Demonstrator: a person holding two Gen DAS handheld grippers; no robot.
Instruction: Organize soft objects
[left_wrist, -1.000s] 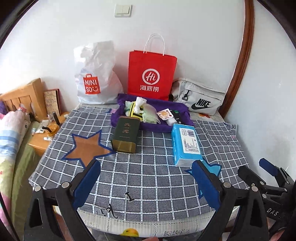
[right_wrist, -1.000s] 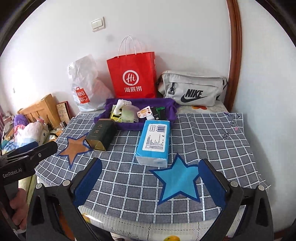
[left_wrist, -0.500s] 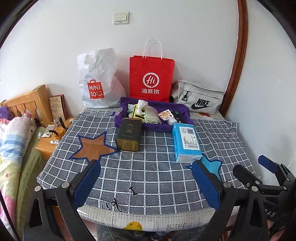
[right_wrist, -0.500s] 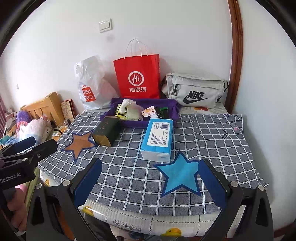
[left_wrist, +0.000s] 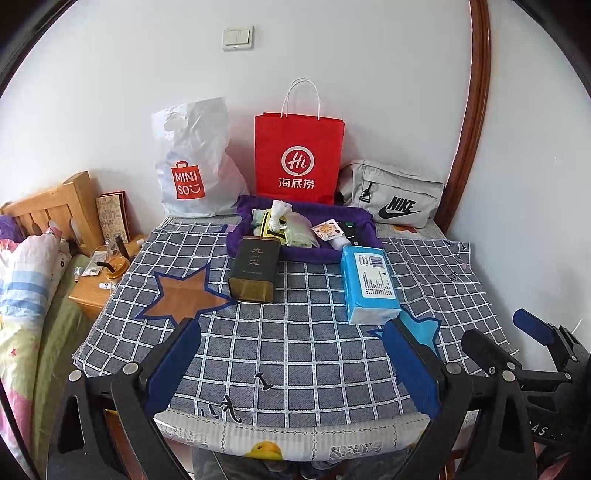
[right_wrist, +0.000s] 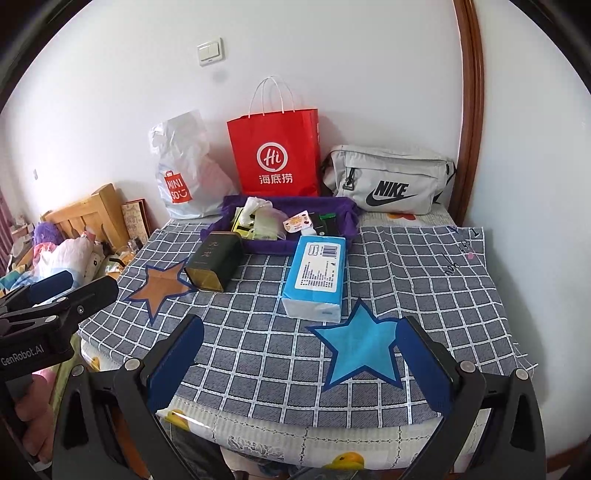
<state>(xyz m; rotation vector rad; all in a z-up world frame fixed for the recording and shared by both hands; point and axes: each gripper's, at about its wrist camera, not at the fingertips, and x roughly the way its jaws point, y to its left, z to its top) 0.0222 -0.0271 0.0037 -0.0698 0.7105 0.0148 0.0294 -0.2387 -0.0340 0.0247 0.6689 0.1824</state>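
Both the left gripper (left_wrist: 291, 363) and right gripper (right_wrist: 299, 363) are hanging released, grasping nothing, low in frame. A tissue pack (right_wrist: 316, 275) is lying mid-frame on the bench (right_wrist: 424, 295), beside a dark tin (right_wrist: 214, 264).

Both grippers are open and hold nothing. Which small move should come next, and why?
Probably bring the right gripper forward toward the blue tissue pack. The pack lies on the checked cloth, outside the purple tray, nearly straight ahead of its open jaws. The left gripper is also open and empty.
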